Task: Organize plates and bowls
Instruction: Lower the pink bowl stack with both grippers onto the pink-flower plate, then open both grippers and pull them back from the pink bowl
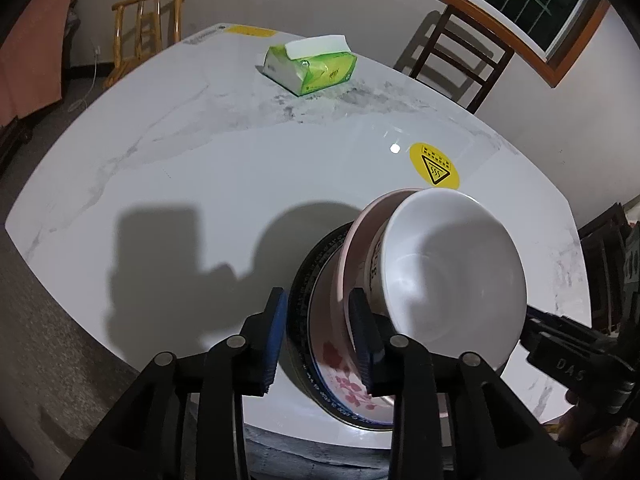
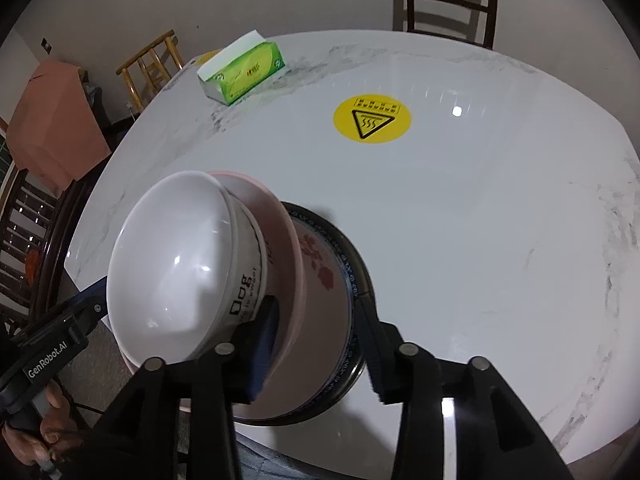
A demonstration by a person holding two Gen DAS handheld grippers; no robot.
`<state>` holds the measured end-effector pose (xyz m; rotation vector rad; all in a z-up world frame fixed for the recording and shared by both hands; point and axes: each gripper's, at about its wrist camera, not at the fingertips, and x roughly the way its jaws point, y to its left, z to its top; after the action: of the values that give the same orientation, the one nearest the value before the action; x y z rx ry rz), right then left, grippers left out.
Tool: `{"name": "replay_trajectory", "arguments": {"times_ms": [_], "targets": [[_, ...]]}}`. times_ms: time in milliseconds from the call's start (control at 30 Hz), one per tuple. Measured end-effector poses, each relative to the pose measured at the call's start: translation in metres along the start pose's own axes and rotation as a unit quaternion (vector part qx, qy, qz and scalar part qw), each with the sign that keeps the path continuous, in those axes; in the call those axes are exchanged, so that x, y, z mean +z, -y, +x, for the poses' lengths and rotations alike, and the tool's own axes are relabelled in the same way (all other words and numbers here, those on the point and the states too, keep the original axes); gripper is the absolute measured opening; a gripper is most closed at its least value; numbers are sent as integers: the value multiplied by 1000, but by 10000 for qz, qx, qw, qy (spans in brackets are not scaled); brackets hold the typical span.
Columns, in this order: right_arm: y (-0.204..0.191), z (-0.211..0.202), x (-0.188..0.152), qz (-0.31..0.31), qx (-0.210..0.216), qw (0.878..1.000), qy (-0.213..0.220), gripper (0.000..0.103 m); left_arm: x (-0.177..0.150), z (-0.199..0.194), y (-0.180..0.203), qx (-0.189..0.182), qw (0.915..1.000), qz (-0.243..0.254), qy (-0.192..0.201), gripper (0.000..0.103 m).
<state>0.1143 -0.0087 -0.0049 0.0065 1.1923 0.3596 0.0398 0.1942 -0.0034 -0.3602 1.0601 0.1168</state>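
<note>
White marble-pattern table (image 1: 200, 168) fills both views, grey veining across it. Dark wooden chair (image 1: 460, 60) stands at the far edge; light wooden chair (image 1: 148, 28) at the far left corner.

Stack of dishes near the table's near edge, three pieces nested. Bottom: dark-rimmed plate (image 1: 298, 292) with red flower print on its white face, resting on the table. On it: pink plate (image 1: 352, 248), tilted. On top: white bowl (image 1: 452, 264), black lettering on its outer wall, also tilted, so that in each wrist view its opening leans toward the opposite side's gripper.

Left gripper (image 1: 320, 344): jaws at medium width, straddling the stack's left rim. Left pad outside the dark-rimmed plate; right pad over the pink plate beside the bowl's wall. Cannot tell if the pads press on the rims.

Right gripper (image 2: 316, 348): same arrangement on the other side. Left pad lies against the pink plate under the bowl; right pad outside the dark rim. Gap looks moderate; firm grip not confirmable.

Green tissue box (image 1: 310, 66) at the far side of the table, white sheet sticking out, well apart from the stack.

Round yellow hot-surface sticker (image 1: 435, 165) on the table, just beyond the stack.
</note>
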Motion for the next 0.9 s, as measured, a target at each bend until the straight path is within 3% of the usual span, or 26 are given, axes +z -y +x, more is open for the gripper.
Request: {"name": "replay_trajectory", "arguments": {"times_ms": [133, 400, 467, 533, 900], "targets": [[2, -15, -5, -45, -12, 9996, 288, 49, -4, -12, 1, 43, 9997, 98, 221, 39], [-7, -35, -25, -315, -45, 9969, 723, 51, -20, -30, 11, 325, 9970, 386, 591, 44], [-9, -38, -33, -389, -16, 9959, 814, 57, -24, -34, 12, 406, 9961, 397, 674, 47], [-12, -39, -42, -429, 23, 9952, 882, 83, -30, -38, 14, 563, 9941, 448, 810, 49], [-18, -42, -75, -646, 46, 9930, 986, 85, -59, -43, 26, 829, 9902, 557, 976, 57]]}}
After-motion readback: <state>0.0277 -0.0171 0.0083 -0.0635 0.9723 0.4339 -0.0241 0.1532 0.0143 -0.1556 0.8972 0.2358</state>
